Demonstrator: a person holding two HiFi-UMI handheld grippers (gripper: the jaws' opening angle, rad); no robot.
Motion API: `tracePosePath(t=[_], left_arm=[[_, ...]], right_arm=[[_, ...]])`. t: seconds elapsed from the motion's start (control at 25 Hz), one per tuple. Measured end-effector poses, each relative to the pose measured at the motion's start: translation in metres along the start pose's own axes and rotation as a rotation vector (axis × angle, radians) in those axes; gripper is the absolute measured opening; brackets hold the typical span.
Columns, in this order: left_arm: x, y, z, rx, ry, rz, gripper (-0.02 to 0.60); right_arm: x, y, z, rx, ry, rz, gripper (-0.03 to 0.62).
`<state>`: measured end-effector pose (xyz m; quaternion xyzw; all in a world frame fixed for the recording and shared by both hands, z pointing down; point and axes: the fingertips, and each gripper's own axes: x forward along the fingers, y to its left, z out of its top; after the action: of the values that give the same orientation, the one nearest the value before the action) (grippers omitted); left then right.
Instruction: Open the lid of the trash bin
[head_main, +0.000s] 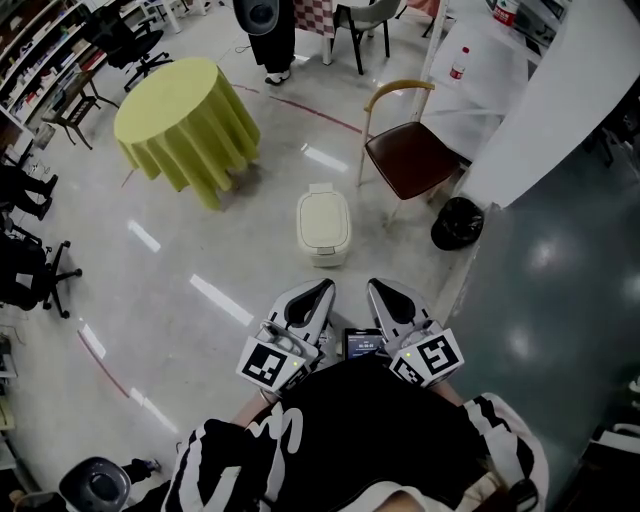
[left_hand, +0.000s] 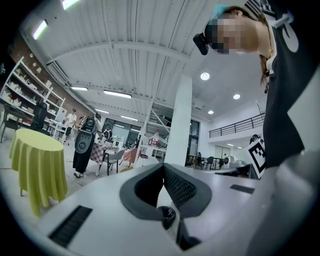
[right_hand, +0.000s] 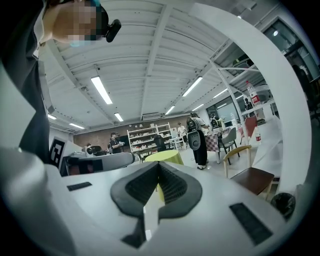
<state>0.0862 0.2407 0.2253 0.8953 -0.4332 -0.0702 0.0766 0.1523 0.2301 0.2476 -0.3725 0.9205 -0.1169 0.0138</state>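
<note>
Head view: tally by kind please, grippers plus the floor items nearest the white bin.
Grippers: 2, left gripper and right gripper
White trash bin: 1
Table with yellow-green cloth: 1
Brown-seat chair: 1
Black round container: 1
Total: 6

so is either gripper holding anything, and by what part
Nothing is held. The left gripper and the right gripper have their jaws closed together on nothing; the trash bin stands untouched ahead.
</note>
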Motion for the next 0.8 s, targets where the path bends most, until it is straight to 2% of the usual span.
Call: tracePosePath(t=[0.8], left_arm=[[0.045,0.077,0.015,0.006,-0.001,-0.028,0.008]], right_arm=[[0.085,-0.031,0.016,-0.008,-0.001,-0.017,0.003]])
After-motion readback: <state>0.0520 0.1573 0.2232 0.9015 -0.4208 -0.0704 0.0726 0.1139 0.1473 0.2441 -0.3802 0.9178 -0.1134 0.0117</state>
